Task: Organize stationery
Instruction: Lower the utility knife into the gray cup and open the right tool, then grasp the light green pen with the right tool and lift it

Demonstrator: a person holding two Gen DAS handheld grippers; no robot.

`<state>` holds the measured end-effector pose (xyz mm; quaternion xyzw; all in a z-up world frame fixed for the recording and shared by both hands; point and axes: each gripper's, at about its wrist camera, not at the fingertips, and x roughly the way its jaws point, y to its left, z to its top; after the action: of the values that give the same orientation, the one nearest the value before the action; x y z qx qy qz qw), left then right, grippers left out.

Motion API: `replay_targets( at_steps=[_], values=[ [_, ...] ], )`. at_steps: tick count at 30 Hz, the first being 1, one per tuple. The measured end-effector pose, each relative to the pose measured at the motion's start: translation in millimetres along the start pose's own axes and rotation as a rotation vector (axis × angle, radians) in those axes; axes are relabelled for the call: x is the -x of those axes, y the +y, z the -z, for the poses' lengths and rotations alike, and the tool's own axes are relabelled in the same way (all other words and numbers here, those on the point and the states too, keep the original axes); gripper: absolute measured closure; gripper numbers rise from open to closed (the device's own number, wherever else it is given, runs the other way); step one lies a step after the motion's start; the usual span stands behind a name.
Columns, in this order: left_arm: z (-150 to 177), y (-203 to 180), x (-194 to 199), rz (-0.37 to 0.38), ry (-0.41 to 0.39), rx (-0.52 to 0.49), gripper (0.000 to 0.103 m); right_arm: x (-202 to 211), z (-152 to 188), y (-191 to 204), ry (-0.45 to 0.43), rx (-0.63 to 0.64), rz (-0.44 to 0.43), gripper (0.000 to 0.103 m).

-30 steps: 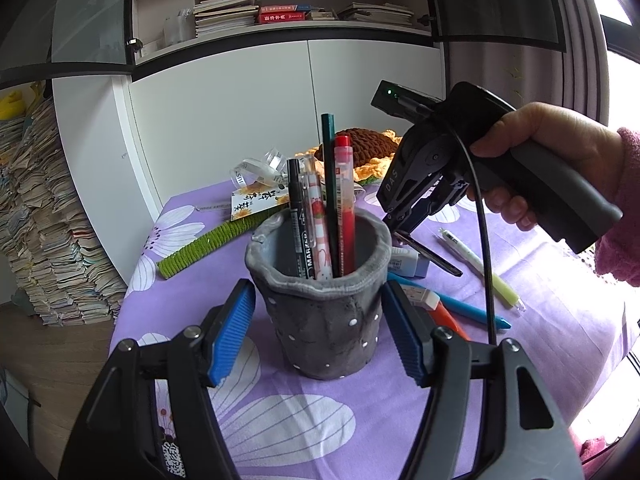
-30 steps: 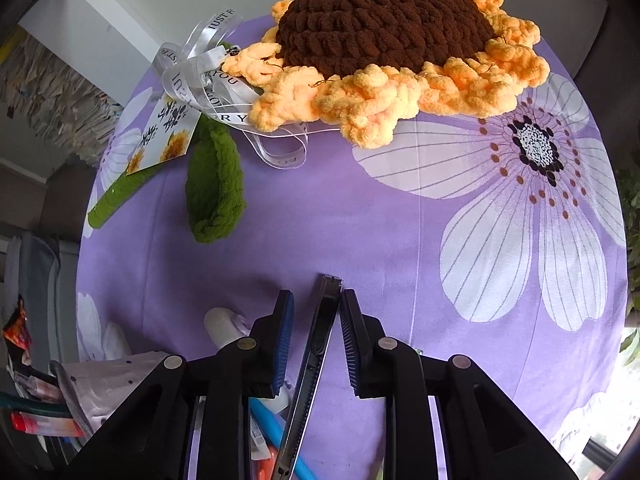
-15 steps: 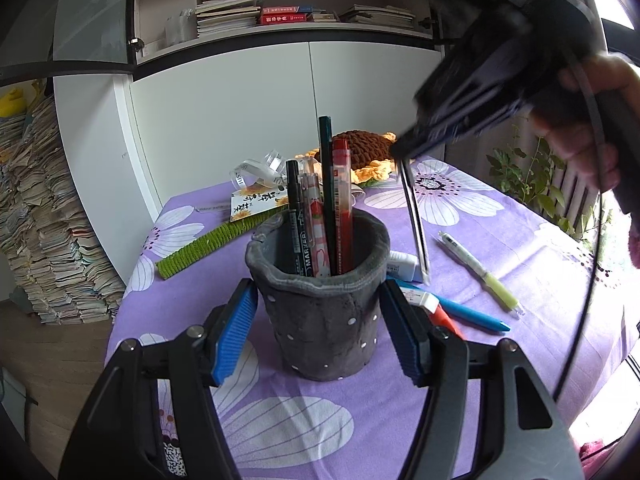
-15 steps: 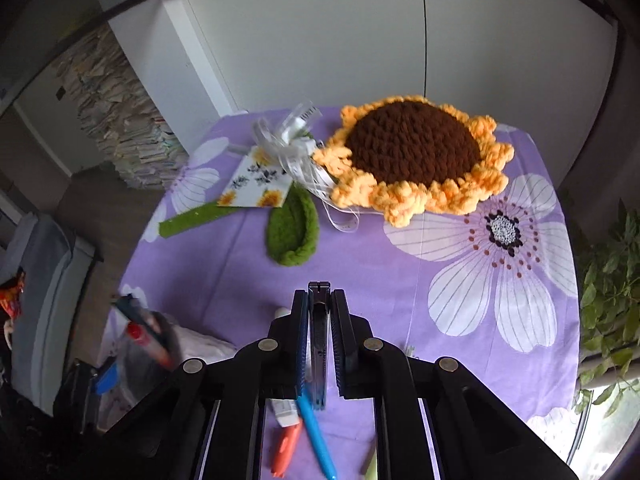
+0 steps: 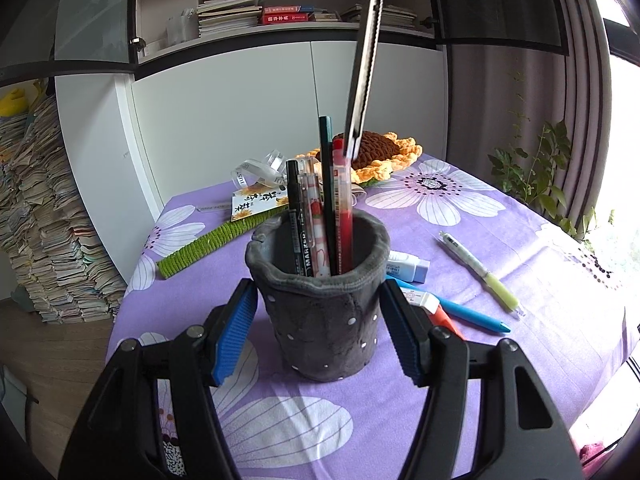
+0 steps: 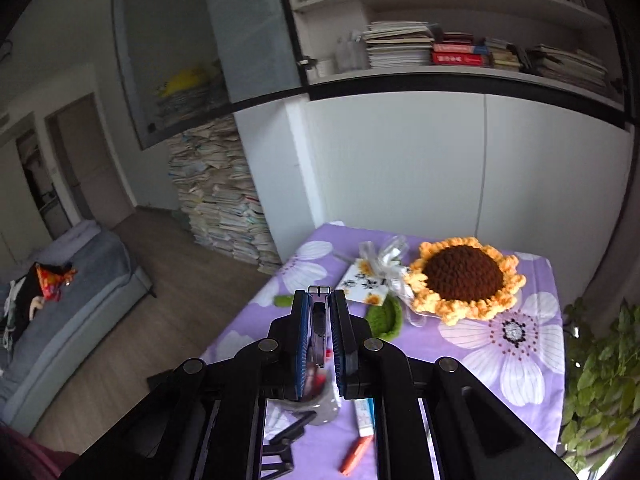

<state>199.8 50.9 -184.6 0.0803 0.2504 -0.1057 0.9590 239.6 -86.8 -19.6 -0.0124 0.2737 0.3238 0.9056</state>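
The pen holder (image 5: pixel 320 304) stands between the left gripper (image 5: pixel 320 320)'s fingers, pens upright in it. Right of that gripper lie an eraser (image 5: pixel 408 267) and two pens (image 5: pixel 478 270) on the tablecloth (image 5: pixel 520 360). Beyond it sits a crocheted sunflower (image 5: pixel 384 152). A slim tool (image 5: pixel 362 76) hangs above the holder.

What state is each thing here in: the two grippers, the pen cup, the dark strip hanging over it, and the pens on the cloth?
Left gripper: shut on the cup.
Cup: upright, several pens standing in it.
Right gripper: shut on the strip.
Strip: hanging nearly upright, its tip above the cup.
Blue pen: lying flat on the cloth.
Green pen: lying flat.
Eraser: lying flat.
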Motion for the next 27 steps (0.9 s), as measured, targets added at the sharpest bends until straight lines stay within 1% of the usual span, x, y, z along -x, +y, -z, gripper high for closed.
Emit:
replay_targets(
  at_steps=[4,8,14,17,20,24,27],
  values=[
    [0,0,0,0.0,0.0,0.0,0.041,-19,12,8,0.046,0.038,0.009,0.091],
    [0,0,0,0.0,0.0,-0.002,0.041,-47,30,8,0.142,0.04,-0.008,0.091],
    [2,0,0,0.004,0.0,-0.004,0.041,-80,56,-2,0.263,-0.005,-0.016,0.091],
    [1,0,0,0.002,0.001,-0.006,0.041,-89,64,-9,0.303,-0.039,-0.036,0.091],
    [1,0,0,0.003,0.002,-0.005,0.041,-89,67,-14,0.311,-0.066,-0.048,0.091],
    [1,0,0,0.002,0.002,-0.005,0.041,-80,66,-17,0.299,-0.08,-0.037,0.091],
    [1,-1,-1,0.002,0.003,-0.005,0.041,-65,62,-27,0.253,-0.1,-0.035,0.091]
  ],
)
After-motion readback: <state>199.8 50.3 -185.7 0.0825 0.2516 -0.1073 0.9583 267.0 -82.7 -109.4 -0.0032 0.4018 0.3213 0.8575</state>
